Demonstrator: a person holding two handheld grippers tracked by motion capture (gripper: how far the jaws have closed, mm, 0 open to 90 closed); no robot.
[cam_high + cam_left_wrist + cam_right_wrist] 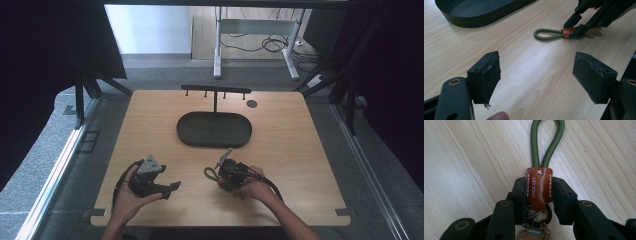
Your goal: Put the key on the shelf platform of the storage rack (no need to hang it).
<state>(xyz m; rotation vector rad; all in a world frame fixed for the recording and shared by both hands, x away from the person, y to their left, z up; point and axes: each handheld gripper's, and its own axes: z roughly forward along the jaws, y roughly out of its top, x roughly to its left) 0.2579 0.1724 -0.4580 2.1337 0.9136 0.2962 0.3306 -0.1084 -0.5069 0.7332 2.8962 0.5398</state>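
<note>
A keychain (539,187) with a green rope loop (546,142), a brown leather wrap and metal rings lies on the wooden table (300,150). My right gripper (539,195) is shut on the leather wrap, and the loop sticks out ahead of the jaws. In the left gripper view the keychain (567,33) lies ahead at the upper right with the right gripper (575,30) clamped on it. My left gripper (536,77) is open above bare wood, with nothing between its pads. In the high view the left gripper (167,190) is at the near left, the right gripper (219,169) near the middle.
A black oval tray (186,134) lies at the table's centre, with a black T-shaped hook stand (215,90) just behind it. A small dark round mark (252,104) sits at the far right of the stand. Black frame legs flank the table.
</note>
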